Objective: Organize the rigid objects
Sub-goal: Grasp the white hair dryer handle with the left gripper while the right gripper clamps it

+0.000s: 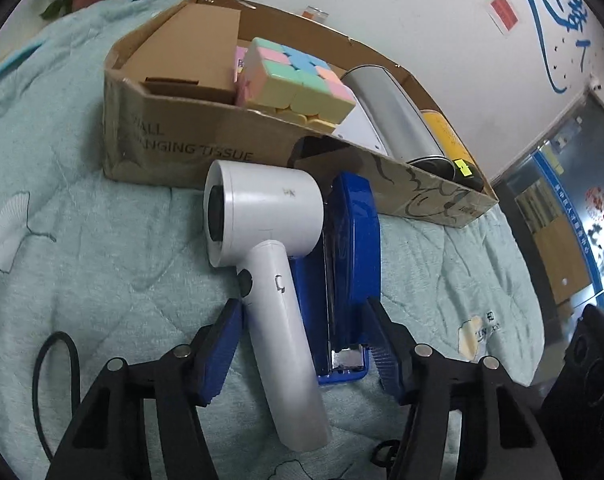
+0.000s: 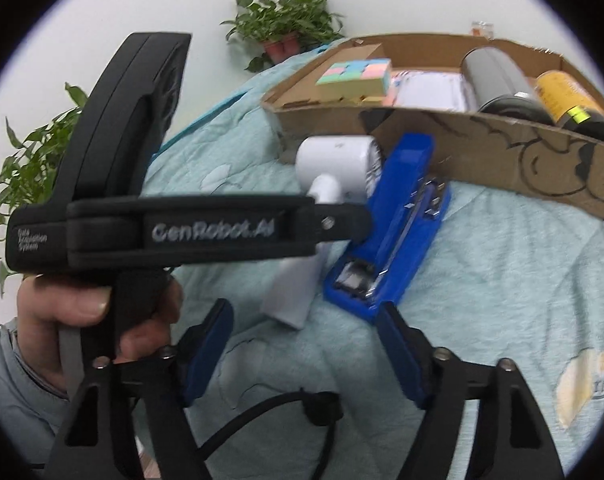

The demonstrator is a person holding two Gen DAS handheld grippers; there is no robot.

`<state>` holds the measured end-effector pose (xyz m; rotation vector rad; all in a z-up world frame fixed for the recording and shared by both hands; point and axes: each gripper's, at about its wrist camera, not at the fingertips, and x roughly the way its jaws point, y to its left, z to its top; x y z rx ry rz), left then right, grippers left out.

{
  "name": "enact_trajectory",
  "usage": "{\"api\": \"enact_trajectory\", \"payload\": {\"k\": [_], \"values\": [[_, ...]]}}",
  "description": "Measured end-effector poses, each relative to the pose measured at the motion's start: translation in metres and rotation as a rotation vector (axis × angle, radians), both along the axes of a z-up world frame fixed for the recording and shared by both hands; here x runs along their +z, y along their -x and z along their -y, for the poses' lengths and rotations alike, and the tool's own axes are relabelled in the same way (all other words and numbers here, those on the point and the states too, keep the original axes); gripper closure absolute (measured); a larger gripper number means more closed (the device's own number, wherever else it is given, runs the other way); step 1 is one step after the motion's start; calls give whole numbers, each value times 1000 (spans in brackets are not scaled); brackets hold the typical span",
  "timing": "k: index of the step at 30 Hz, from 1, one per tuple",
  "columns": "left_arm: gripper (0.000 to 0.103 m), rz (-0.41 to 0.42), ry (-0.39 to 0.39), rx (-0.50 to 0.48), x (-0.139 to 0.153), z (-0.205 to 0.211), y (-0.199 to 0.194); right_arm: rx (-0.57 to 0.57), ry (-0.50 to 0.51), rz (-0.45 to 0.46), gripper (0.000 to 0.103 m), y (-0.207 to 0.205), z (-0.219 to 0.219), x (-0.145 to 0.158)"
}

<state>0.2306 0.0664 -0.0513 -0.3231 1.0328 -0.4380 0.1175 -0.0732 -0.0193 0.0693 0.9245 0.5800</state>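
White hair dryer (image 1: 270, 248) lies centre frame in the left wrist view on a pale green quilt (image 1: 82, 280), round barrel up toward the cardboard box (image 1: 190, 136), handle running down toward bottom centre. Smooth matte white body, dark nozzle opening facing left, black button on the handle. Just right of it, touching, a glossy blue stapler (image 1: 346, 276) with a metal strip down its middle.

Left gripper (image 1: 302, 344): blue pads spread either side of the dryer handle and the stapler; left pad sits right at the handle, contact cannot be told; right pad beside the stapler edge.

Right gripper (image 2: 302, 344): tongs spread, nothing between them, stapler (image 2: 390, 236) just above the right pad.

Box in the upper half of both views holds a pastel cube puzzle (image 1: 298, 80), a grey cylinder (image 1: 394, 116) and a yellow can (image 1: 446, 136). A hand (image 2: 98, 320) grips the other tool at left in the right wrist view.
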Motion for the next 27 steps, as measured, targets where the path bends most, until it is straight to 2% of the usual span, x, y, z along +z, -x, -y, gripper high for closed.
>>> {"api": "enact_trajectory", "payload": {"k": [3,5,8,9,10,11,13,21,27], "values": [[50,-34,54,21,-4,-11,2,32,3,-27,45,-2,-12,-7],[51,-44,74,26,-6,-13,4,50,13,-53,57,-7,-20,-13],[54,-52,87,28,-7,-15,4,38,36,-78,64,-17,-31,-19],[58,-52,86,33,-7,-17,4,43,31,-71,64,-18,-33,-19],[76,-66,63,48,-10,-19,4,49,27,-79,64,-20,-34,-20],[75,-86,55,56,-13,-21,2,41,34,-78,70,-20,-35,-20],[75,-93,88,54,-18,-23,3,36,39,-71,70,-21,-36,-21],[76,-69,50,55,-14,-10,4,26,16,-60,71,-19,-34,-23],[77,14,45,65,16,-7,16,26,-17,29,71,2,-20,-5]]}}
